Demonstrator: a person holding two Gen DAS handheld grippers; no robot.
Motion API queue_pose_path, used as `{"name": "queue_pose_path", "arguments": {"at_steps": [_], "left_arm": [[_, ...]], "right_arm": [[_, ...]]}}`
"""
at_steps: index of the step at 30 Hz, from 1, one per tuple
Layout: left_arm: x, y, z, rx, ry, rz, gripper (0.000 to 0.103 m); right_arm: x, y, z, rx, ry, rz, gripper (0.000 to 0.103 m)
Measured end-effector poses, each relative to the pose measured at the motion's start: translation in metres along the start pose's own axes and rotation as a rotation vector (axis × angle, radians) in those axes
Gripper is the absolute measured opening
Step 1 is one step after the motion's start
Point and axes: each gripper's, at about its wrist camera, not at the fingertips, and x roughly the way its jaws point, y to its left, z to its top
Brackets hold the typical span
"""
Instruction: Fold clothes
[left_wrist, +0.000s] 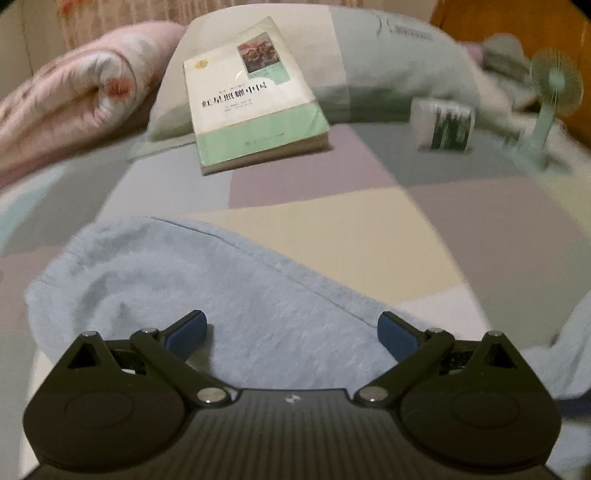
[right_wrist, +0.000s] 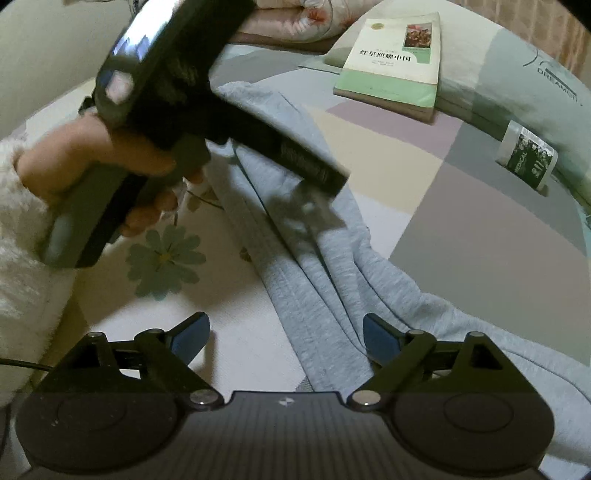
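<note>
Both grippers over the light blue garment (right_wrist: 325, 295) on the bed (left_wrist: 424, 221) — jaws spread wide, nothing held.

Left gripper (left_wrist: 291, 332) hangs low over the garment's rounded end; the hand (right_wrist: 110, 162) gripping it tilts it down toward the cloth. Right gripper (right_wrist: 286, 338) straddles the folded strip's near edge. The garment's long axis runs from the right gripper toward the book (left_wrist: 255, 99) — bare patchwork sheet lies between its far end and the book.
</note>
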Motion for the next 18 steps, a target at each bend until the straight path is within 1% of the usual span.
{"name": "queue_pose_path", "arguments": {"at_steps": [2, 4, 6, 7, 9, 10, 11, 12, 16, 18], "left_arm": [[-0.001, 0.006, -0.001, -0.002, 0.007, 0.003, 0.099], [-0.002, 0.014, -0.001, -0.012, 0.016, 0.009, 0.099], [0.002, 0.022, -0.002, -0.024, 0.038, 0.047, 0.1], [0.004, 0.025, -0.002, -0.035, 0.047, 0.049, 0.101], [0.005, 0.031, -0.003, -0.052, 0.059, 0.029, 0.101], [0.004, 0.031, -0.003, -0.048, 0.057, 0.029, 0.101], [0.002, 0.03, -0.003, -0.039, 0.053, 0.031, 0.101], [0.0, 0.029, -0.003, -0.029, 0.049, 0.033, 0.101], [-0.001, 0.038, -0.003, -0.053, 0.046, 0.002, 0.101], [-0.002, 0.045, -0.002, -0.082, 0.041, -0.014, 0.101]], "right_arm": [[-0.013, -0.009, 0.007, 0.018, -0.026, 0.017, 0.086], [-0.026, -0.021, 0.016, 0.026, -0.063, 0.002, 0.081], [-0.039, -0.033, 0.027, 0.034, -0.101, -0.015, 0.071], [-0.033, -0.038, 0.032, 0.039, -0.094, -0.015, 0.068], [-0.019, -0.047, 0.042, 0.049, -0.074, -0.014, 0.063], [-0.012, -0.051, 0.047, 0.055, -0.064, -0.013, 0.061], [-0.005, -0.056, 0.052, 0.06, -0.054, -0.012, 0.055], [0.002, -0.06, 0.058, 0.065, -0.044, -0.011, 0.052], [0.029, -0.078, 0.078, 0.085, -0.003, -0.007, 0.048], [0.032, -0.071, 0.076, 0.06, 0.007, -0.014, 0.048]]}}
